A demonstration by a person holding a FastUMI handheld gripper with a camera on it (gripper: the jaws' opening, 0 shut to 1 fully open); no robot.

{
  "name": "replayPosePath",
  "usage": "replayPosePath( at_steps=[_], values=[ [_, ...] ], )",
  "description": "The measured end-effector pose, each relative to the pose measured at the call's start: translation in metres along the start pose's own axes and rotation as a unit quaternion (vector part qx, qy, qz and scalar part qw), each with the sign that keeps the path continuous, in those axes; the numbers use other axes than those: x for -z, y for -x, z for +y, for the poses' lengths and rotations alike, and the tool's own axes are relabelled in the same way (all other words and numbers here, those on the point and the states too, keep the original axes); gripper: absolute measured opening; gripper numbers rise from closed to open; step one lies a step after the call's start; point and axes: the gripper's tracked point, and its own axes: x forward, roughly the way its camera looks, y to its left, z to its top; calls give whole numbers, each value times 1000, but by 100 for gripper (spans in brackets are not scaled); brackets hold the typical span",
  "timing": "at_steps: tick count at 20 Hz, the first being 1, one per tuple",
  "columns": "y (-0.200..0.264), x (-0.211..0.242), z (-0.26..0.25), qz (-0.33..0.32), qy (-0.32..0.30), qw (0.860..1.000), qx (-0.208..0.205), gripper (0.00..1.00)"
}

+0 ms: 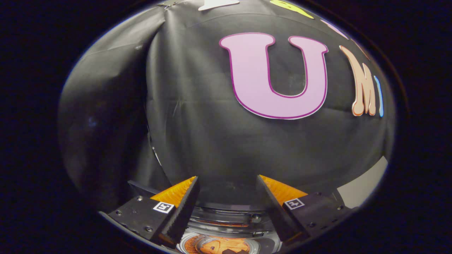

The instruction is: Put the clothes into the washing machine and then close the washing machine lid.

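My gripper [227,183] is open, its two orange-and-black fingers [183,203] spread wide with nothing between them. It points mostly at the black booth wall. Low between the fingers I see the top of the washing machine [226,217], a round grey rim with its opening facing up. Inside the drum lies orange clothing [220,245], partly cut off below. Whether the lid is up or down I cannot tell from here.
A pale grey strip of surface [363,187] shows to the right of the right finger. The black cloth wall [212,134] hangs close behind the machine.
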Motion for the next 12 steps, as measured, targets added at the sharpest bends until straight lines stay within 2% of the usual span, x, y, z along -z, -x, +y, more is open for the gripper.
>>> replayPosePath(
  at_steps=[4,5,10,12],
  values=[
    [-7,19,-3,30,41,999,9,97],
    [-6,11,-4,16,25,999,13,96],
    [-7,14,-5,32,-12,999,3,91],
    [-8,13,-5,36,-21,999,-1,92]
  ],
)
